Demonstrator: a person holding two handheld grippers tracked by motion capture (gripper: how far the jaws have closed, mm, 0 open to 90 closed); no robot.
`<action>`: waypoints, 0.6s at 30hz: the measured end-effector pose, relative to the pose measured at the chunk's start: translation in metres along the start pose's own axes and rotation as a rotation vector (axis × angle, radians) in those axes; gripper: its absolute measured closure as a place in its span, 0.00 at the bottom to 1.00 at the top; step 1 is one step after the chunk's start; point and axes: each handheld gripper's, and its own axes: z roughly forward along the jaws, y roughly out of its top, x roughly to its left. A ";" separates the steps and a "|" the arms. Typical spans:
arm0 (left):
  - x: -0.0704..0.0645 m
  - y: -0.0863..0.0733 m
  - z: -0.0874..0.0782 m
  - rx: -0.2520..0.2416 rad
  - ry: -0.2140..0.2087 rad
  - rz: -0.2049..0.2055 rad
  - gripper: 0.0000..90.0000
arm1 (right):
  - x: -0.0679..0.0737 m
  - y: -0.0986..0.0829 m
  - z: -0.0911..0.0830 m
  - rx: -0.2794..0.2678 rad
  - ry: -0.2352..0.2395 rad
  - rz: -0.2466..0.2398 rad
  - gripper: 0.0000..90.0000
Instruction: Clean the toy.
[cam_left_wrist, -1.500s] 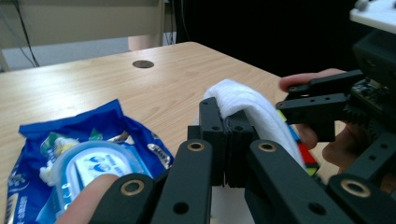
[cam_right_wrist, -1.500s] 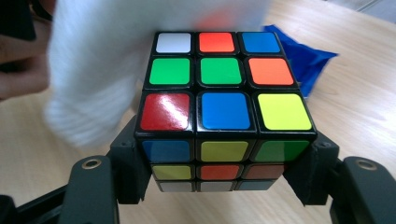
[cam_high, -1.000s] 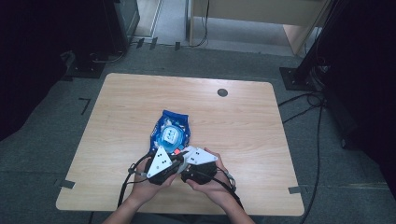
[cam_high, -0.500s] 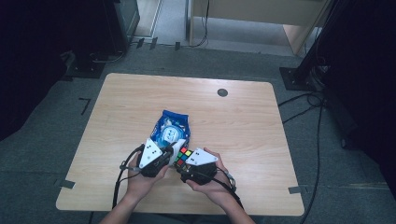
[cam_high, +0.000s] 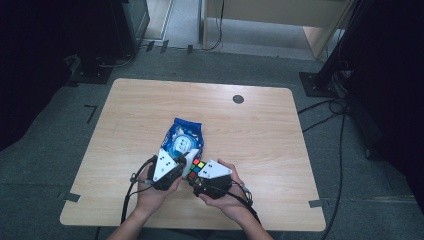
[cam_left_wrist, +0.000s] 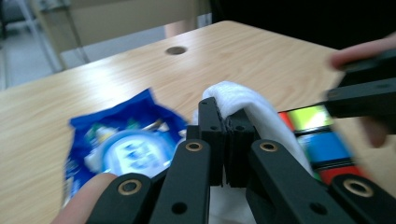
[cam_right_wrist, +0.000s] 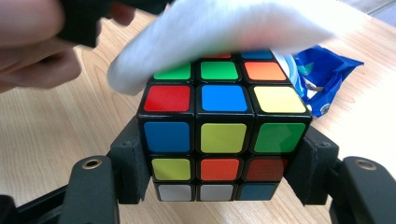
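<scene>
A scrambled Rubik's cube (cam_right_wrist: 224, 135) sits clamped between the two black jaws of my right gripper (cam_right_wrist: 222, 173), held just above the table. My left gripper (cam_left_wrist: 227, 126) is shut on a white cloth (cam_left_wrist: 243, 100), and that cloth (cam_right_wrist: 219, 28) lies over the cube's top far edge. In the high view both grippers meet near the table's front middle, the left gripper (cam_high: 181, 167) beside the cube (cam_high: 198, 166) and the right gripper (cam_high: 199, 175) around it. A blue wipes packet (cam_high: 185, 137) lies flat just beyond them.
The wooden table (cam_high: 260, 135) has a small dark round cap (cam_high: 238, 99) near its far edge. Cables trail from both grippers over the front edge. Dark stands and cables sit on the floor around the table.
The two grey plates have drawn slightly apart, so the cube's coloured top shows between the grippers. The cloth now rests on the cube. The blue packet has not moved.
</scene>
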 end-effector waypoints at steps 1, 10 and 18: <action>0.004 -0.001 0.000 0.004 0.014 -0.006 0.99 | 0.000 0.001 -0.001 -0.011 0.002 -0.001 0.38; 0.044 -0.003 -0.020 -0.023 0.112 -0.091 0.96 | -0.012 0.001 -0.009 -0.033 -0.031 0.022 0.38; 0.072 -0.013 -0.030 0.005 0.246 -0.163 0.87 | -0.021 0.000 -0.013 -0.043 -0.050 0.052 0.38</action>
